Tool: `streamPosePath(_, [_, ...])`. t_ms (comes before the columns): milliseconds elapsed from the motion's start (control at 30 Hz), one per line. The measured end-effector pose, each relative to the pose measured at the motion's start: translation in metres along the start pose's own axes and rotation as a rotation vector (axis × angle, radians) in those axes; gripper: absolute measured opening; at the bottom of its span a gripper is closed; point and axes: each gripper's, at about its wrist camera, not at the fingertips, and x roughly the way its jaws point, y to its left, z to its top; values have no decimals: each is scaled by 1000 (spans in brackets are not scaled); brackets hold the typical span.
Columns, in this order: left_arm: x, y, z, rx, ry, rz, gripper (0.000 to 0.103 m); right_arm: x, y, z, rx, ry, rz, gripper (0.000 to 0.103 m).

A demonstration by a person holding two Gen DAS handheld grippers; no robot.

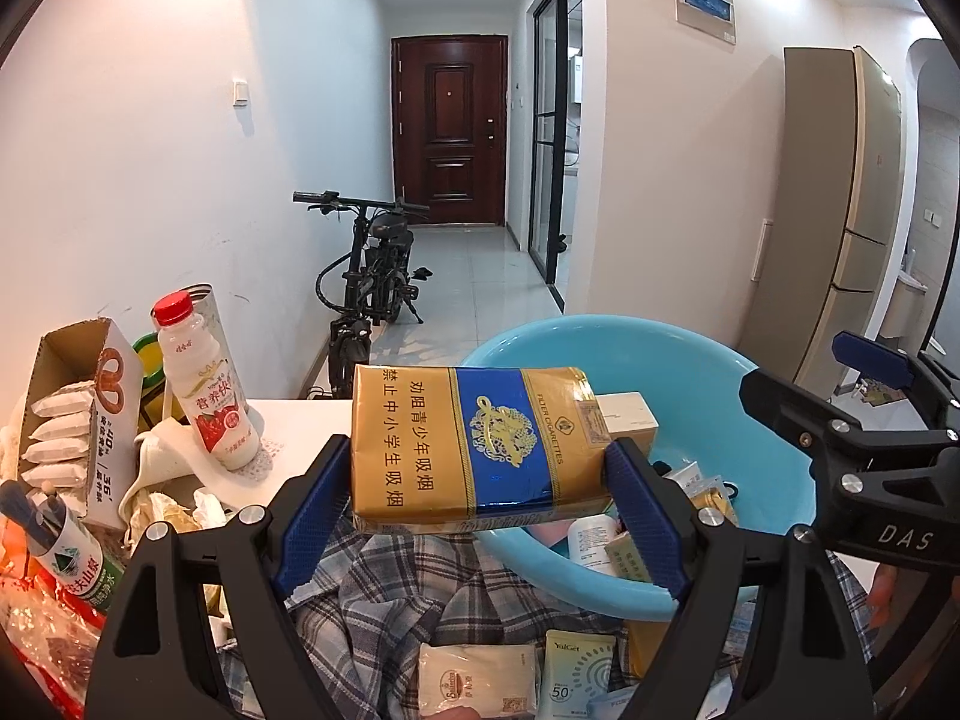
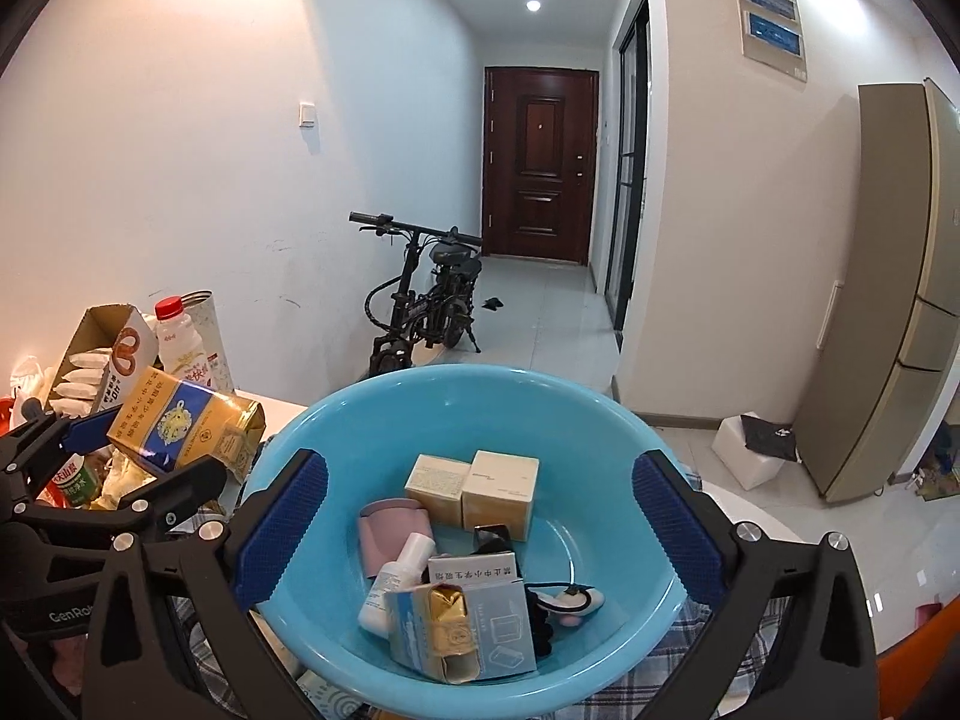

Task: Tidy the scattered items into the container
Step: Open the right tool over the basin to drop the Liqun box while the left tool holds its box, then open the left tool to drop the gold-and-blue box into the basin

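My left gripper (image 1: 480, 480) is shut on a gold and blue cigarette carton (image 1: 480, 450) and holds it in the air just left of the blue basin (image 1: 720, 372). The carton also shows in the right wrist view (image 2: 186, 429), left of the basin (image 2: 456, 402). My right gripper (image 2: 480, 528) is open and empty, hovering over the basin. In the basin lie two cream boxes (image 2: 474, 489), a pink item (image 2: 390, 531), a small white bottle (image 2: 396, 582), an open cigarette pack (image 2: 462, 630) and other small things.
At the left stand a milk drink bottle (image 1: 204, 384), an open snack box (image 1: 78, 414), a green-label bottle (image 1: 72, 558) and crumpled wrappers. Sachets (image 1: 528, 684) lie on a plaid cloth (image 1: 384, 588) below the carton. A bicycle (image 1: 372, 282) and a fridge (image 2: 888, 300) stand beyond.
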Motion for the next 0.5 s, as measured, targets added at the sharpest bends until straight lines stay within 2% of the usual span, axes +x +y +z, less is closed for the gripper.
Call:
streamPosePath(300, [-1,-7,-2,17,-6,-14,83,-3,-4,2,-16,4,-63,103])
streamPosePath(500, [-8,-16,-1,30,-18,-33,83,-13,-19,6,-51,-12,-218,103])
